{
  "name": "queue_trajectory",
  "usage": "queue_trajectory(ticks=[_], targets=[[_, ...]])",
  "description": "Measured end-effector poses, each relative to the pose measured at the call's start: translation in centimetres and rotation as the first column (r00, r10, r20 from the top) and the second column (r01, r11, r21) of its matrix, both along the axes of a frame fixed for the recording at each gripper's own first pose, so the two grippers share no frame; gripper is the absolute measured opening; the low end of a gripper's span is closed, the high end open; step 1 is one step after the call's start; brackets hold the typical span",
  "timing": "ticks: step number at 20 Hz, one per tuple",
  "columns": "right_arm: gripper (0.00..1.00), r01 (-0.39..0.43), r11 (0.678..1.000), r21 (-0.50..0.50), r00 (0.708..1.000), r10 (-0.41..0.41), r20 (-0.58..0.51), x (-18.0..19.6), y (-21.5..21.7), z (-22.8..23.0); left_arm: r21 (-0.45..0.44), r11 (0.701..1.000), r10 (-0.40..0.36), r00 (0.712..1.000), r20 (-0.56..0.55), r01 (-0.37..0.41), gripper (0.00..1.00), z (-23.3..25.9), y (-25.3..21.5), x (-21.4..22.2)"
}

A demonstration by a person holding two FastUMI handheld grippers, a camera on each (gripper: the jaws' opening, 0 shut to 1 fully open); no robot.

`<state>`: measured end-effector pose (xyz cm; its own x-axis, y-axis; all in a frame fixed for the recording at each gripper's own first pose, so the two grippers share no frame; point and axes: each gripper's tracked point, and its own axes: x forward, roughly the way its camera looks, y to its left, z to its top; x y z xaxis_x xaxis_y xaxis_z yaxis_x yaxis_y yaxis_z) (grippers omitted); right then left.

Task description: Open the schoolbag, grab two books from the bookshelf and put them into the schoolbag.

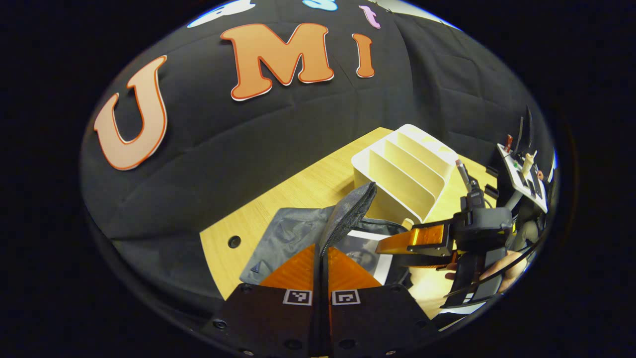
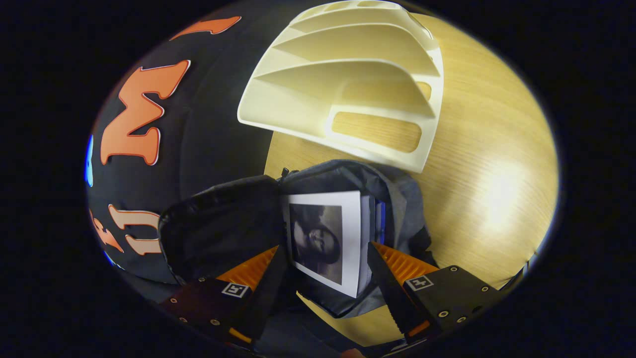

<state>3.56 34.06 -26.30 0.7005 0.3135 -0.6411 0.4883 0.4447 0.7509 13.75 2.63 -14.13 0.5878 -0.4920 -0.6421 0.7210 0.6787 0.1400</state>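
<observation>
Left tool (image 1: pixel 322 258) pinches the schoolbag flap (image 1: pixel 350 209) upright; right tool (image 2: pixel 323 268), spread wide, straddles a book (image 2: pixel 325 238) standing in the open schoolbag (image 2: pixel 397 199) on the counter (image 2: pixel 487 174), before the empty bookshelf (image 2: pixel 348 74)

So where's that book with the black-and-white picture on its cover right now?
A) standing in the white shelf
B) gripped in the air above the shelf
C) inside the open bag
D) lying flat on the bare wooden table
C: the book sits in the mouth of the open schoolbag, whose flap the left gripper holds up; the white bookshelf slots look empty.
</observation>
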Motion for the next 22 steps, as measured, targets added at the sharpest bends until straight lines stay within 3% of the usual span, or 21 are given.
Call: queue_trajectory(ticks=[3, 6, 9, 10, 13, 16, 19, 22], targets=[[0.98, -0.058, 0.985, -0.163, 0.998, 0.055, -0.022, -1.3, -2.7, 0.6, -0.048, 0.996, 0.069, 0.997, -0.022, -0.07, 0.01, -0.9, 0.8, -1.1], [0.98, -0.132, 0.942, -0.309, 0.991, 0.135, -0.013, -1.4, -4.7, 2.0, -0.07, 0.99, 0.12, 0.992, -0.042, -0.123, 0.04, -1.9, 0.7, -2.1], [0.98, -0.212, 0.897, -0.387, 0.974, 0.225, -0.012, -1.7, -6.3, 3.7, -0.111, 0.981, 0.15, 0.986, -0.073, -0.158, 0.17, -1.5, -1.0, -4.3], [0.98, -0.229, 0.881, -0.414, 0.969, 0.248, -0.007, -1.8, -7.1, 4.2, -0.115, 0.978, 0.164, 0.984, -0.069, -0.171, 0.27, -1.4, -1.1, -4.7], [0.98, -0.268, 0.818, -0.509, 0.948, 0.319, 0.012, -1.9, -10.3, 5.6, -0.153, 0.958, 0.235, 0.97, -0.06, -0.241, 0.75, -0.8, -2.4, -5.0], [0.98, -0.231, 0.761, -0.606, 0.919, 0.375, 0.12, -1.1, -13.4, 9.6, -0.239, 0.902, 0.37, 0.929, 0.004, -0.359, 0.97, 1.0, -2.6, -4.4], [0.98, -0.118, 0.669, -0.734, 0.875, 0.419, 0.242, -0.6, -17.1, 14.6, -0.361, 0.823, 0.505, 0.856, 0.113, -0.438, 0.98, 3.7, -1.8, -4.5], [0.98, 0.0, 0.601, -0.799, 0.821, 0.457, 0.343, -0.8, -19.2, 19.4, -0.439, 0.784, 0.556, 0.81, 0.185, -0.438, 0.97, 6.4, -2.3, -4.7]])
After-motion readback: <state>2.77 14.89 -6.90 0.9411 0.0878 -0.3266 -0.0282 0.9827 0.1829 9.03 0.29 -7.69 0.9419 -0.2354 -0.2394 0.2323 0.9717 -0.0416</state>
